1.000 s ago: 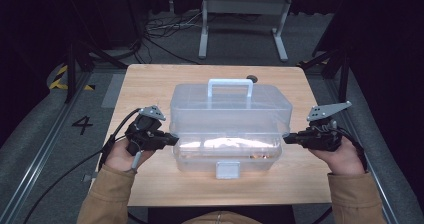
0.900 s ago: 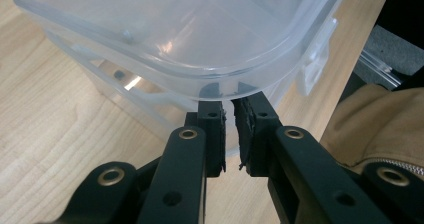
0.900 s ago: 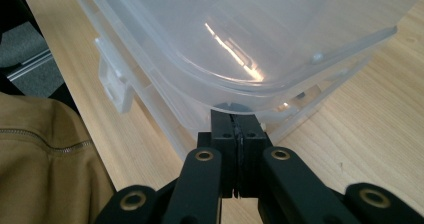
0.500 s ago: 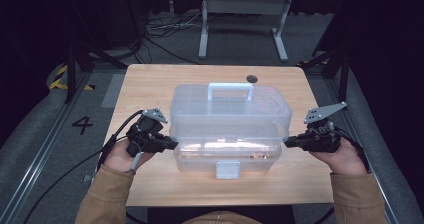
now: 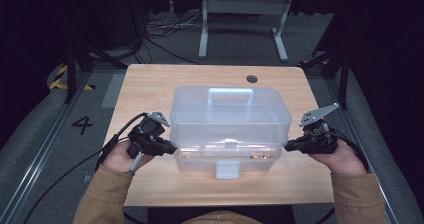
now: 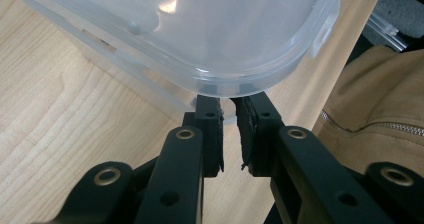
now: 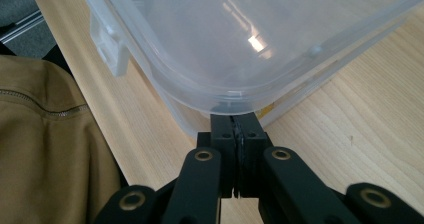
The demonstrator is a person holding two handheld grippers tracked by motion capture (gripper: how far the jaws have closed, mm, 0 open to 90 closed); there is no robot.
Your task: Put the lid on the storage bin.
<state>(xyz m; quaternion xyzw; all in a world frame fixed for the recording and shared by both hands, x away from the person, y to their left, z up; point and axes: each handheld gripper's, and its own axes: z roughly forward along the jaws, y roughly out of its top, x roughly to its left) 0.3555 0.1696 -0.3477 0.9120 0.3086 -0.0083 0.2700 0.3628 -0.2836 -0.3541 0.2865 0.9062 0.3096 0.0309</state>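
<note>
- We see a clear plastic storage box near the middle of the wooden surface, its front latch facing the person and its handle on top of the lid.
- The lid is raised at the front; a gap shows between its rim and the box base. We judge the step in hand to be opening the box by lifting the lid from both ends.
- The left hand-held gripper sits at the left end of the box. In the left gripper view its jaws stand a little apart, tips tucked under the lid rim. They have just been opening. No pad clamps the plastic, so we treat this hand-held gripper as released and merely propping the lid from beneath.
- The right hand-held gripper sits at the right end. In the right gripper view its jaws are clenched together with nothing between them, tips under the lid rim.
- We judge this two-sided support keeps the wide lid level while it hinges back, avoiding twist at the hinge.
- The person's tan sleeves enter from the near edge, one each side of the box.
- Small contents inside the base are too blurred to identify.
</note>
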